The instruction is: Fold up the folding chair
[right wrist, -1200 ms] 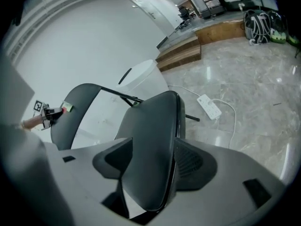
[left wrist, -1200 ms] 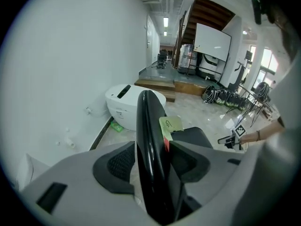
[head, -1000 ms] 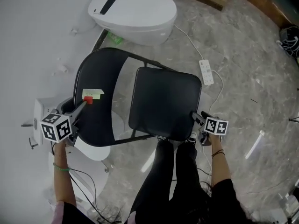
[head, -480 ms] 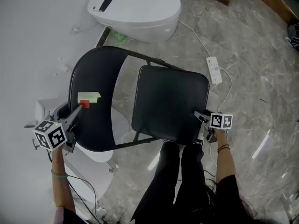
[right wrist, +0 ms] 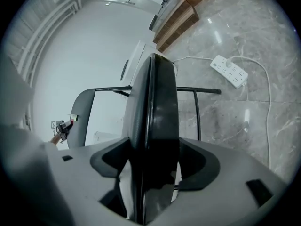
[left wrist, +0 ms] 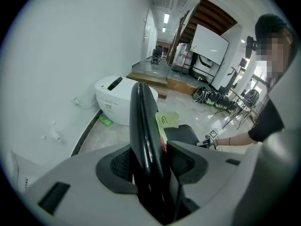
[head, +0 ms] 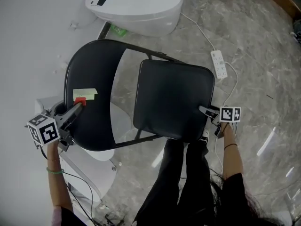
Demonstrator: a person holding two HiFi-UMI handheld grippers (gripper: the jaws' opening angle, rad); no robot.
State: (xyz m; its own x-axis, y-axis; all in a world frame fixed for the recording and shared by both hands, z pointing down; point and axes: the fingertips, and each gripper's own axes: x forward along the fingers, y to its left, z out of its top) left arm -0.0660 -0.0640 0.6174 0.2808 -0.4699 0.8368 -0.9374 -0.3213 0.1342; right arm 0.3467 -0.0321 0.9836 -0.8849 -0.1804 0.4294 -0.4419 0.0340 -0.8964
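The black folding chair stands unfolded, its curved backrest [head: 91, 86] at left and its padded seat [head: 171, 100] in the middle. My left gripper [head: 76, 109] straddles the backrest's rim beside a yellow sticky note [head: 85, 93]. Its jaws have just been closing, and in the left gripper view the backrest [left wrist: 143, 121] fills the gap of that gripper [left wrist: 149, 159] against both pads. My right gripper [head: 208, 111] sits on the seat's right front corner. Its jaws have just been opening, and the seat edge [right wrist: 157, 102] is wedged between the pads of the right gripper [right wrist: 153, 159].
A white rounded appliance [head: 134, 6] stands against the wall behind the chair. A power strip [head: 219, 63] and its cable lie on the marble floor at right. The person's legs [head: 181, 182] are just in front of the seat. A white box [head: 43, 108] sits at left.
The right gripper has shifted a little rightward and tilted lower at the seat's corner. The left gripper stays on the backrest rim, drifted slightly left. The chair is still unfolded.
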